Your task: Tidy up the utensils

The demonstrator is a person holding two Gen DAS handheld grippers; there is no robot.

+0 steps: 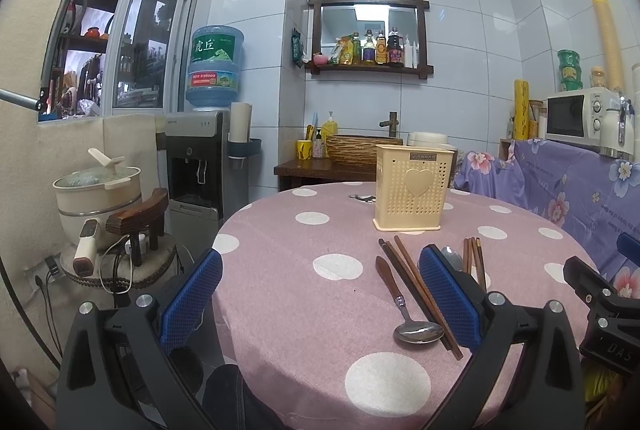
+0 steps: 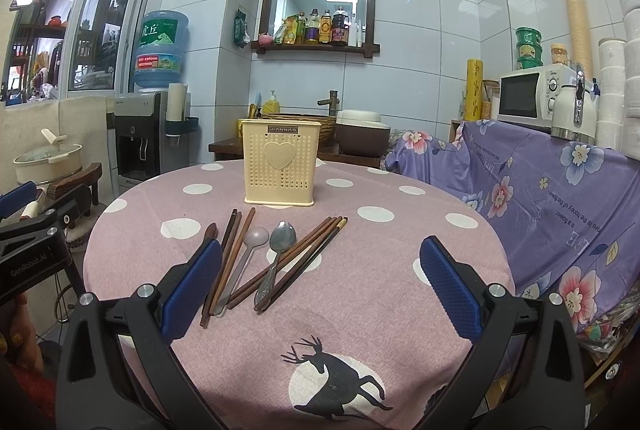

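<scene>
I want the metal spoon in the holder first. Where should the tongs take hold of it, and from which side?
Grip the metal spoon mid-handle, probably from above with the right tongs, pads across the handle. It lies flat among chopsticks, bowl toward the holder; the handle is its narrowest part.

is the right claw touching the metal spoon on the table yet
Apart. The right wrist view shows the right claw open, with bare tablecloth between the metal spoon and both blue pads.
</scene>
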